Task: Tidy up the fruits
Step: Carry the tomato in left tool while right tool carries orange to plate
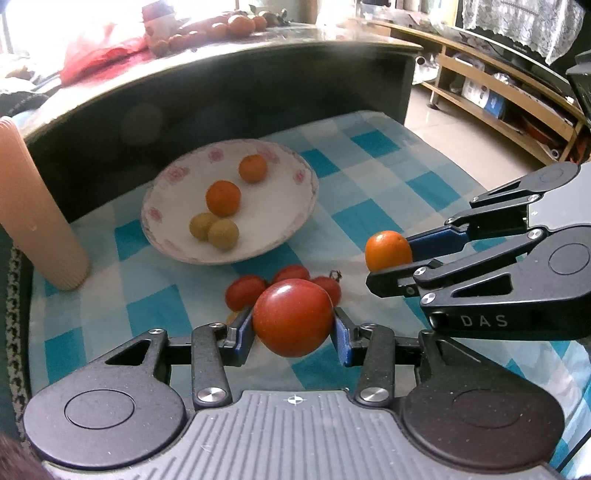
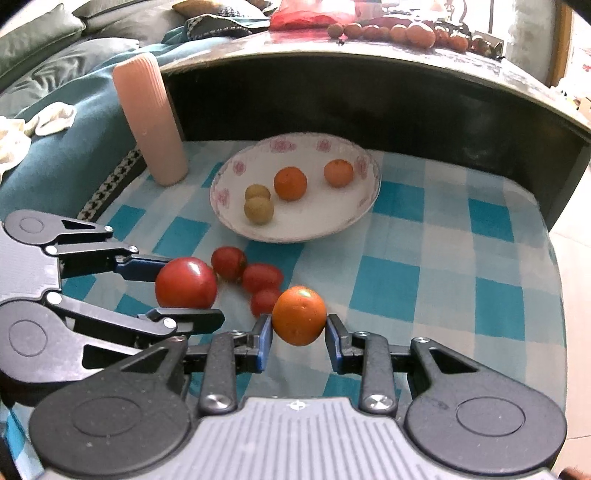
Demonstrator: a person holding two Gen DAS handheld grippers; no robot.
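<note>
Nearest to you, your left gripper point(image 1: 293, 328) has its jaws clamped on a large red tomato point(image 1: 293, 316), one blue pad point(image 1: 243, 332) pressed against each flank, and the fruit sits raised above the cloth. Your right gripper point(image 2: 299, 332) is closed the same way on a small orange fruit point(image 2: 299, 315); seen from the left wrist camera, it pokes out just past the fingertips, clear of the surface.

Just beyond the held tomato, three small red tomatoes point(image 2: 258, 278) lie clustered on the blue-and-white checked cloth point(image 2: 443, 266), close together, some of them touching. One has a dark dried stem.

Further on, your white plate point(image 1: 295, 221) with its pink flower rim sits on the cloth. In it you have two orange fruits point(image 1: 236, 184), set apart from each other, and two yellow-green round fruits point(image 1: 214, 229) touching side by side near the front rim.

To the left of the plate stands an upright pink ribbed cylinder point(image 2: 147, 118), apart from the plate.

Behind it all runs a dark table point(image 2: 369, 99) with a curved edge. On its top lies a row of red and orange fruits point(image 2: 406, 33) beside a red plastic bag point(image 2: 303, 16), both too washed out by the light for you to tell more
</note>
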